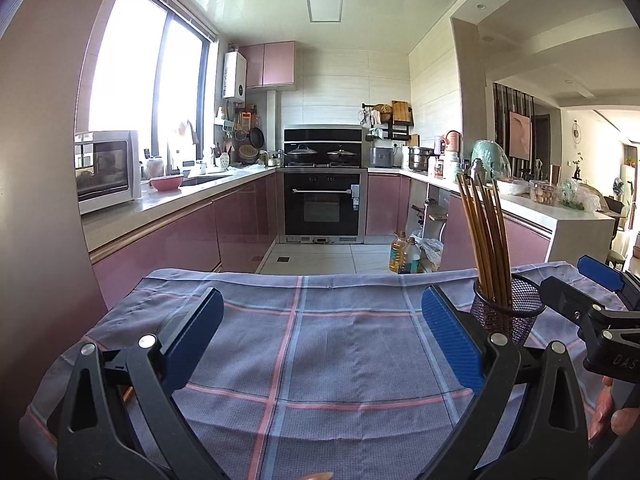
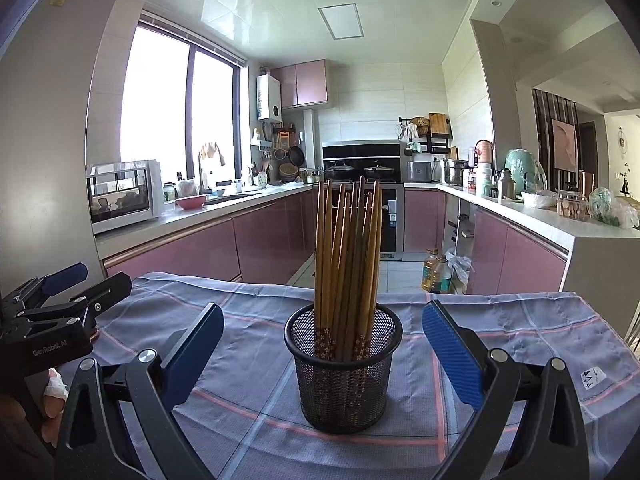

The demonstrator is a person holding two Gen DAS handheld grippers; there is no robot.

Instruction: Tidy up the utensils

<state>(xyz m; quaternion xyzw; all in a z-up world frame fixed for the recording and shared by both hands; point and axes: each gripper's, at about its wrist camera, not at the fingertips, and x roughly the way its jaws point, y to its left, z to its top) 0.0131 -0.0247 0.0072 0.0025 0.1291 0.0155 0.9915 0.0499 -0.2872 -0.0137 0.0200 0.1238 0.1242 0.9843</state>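
While both jaws gape wide, empty — chopsticks in mesh cup sit btwn right hand-held gripper fingers, untouched.

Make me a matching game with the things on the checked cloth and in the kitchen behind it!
Things:
1. chopsticks
2. mesh cup
3. bowl by the sink
4. oil bottle

Places or colours:
A. pink, on the counter
B. black, standing on the cloth
C. on the floor, yellow inside
D. brown, standing upright in the cup

Pairs: 1-D, 2-B, 3-A, 4-C
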